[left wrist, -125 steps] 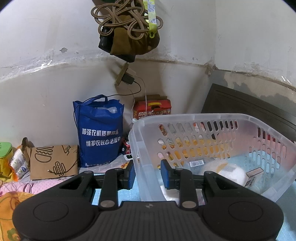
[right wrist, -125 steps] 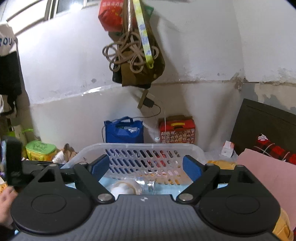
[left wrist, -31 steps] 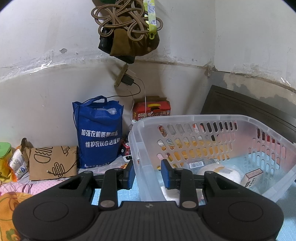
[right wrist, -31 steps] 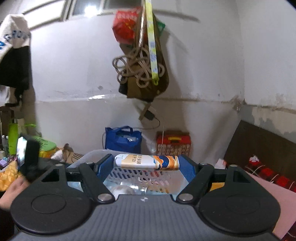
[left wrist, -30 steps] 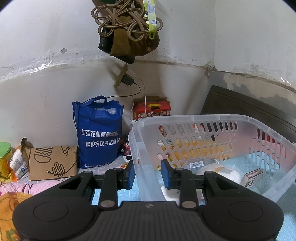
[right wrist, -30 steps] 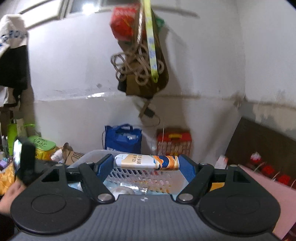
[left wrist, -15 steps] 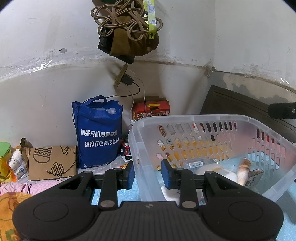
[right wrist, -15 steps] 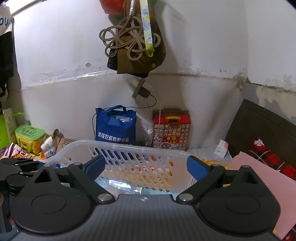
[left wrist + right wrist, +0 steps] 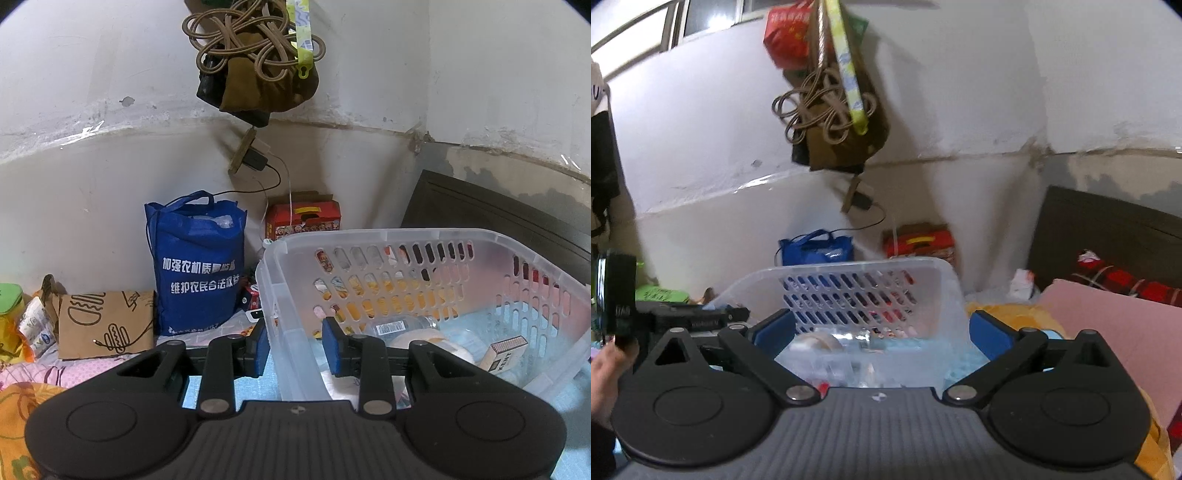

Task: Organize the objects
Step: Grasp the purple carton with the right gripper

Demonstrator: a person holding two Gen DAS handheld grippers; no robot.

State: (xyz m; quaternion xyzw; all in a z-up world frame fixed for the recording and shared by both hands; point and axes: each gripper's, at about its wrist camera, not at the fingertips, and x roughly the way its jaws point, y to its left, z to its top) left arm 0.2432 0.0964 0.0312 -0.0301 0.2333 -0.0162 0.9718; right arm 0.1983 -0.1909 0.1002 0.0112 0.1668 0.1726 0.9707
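Observation:
A clear plastic basket (image 9: 406, 236) sits on the bed and shows in both views (image 9: 923, 264). My left gripper (image 9: 293, 347) is shut on the basket's near left wall. Inside lie a clear bottle with a barcode (image 9: 397, 326), a white round item (image 9: 428, 339) and a small Kent box (image 9: 506, 352). My right gripper (image 9: 882, 332) is open and empty, held above the basket's near end. The tube it held earlier is not visible.
A blue tote bag (image 9: 197, 266) and a red carton (image 9: 303, 218) stand against the wall behind the basket. A brown paper bag (image 9: 103, 325) lies at left. A dark headboard (image 9: 498, 214) and pink bedding (image 9: 1108, 325) are at right. Cords and a bag (image 9: 255, 62) hang above.
My right gripper held a white-and-orange tube a second ago, opened and dropped it into the basket, and has since tilted upward. My left gripper kept its hold on the basket wall.

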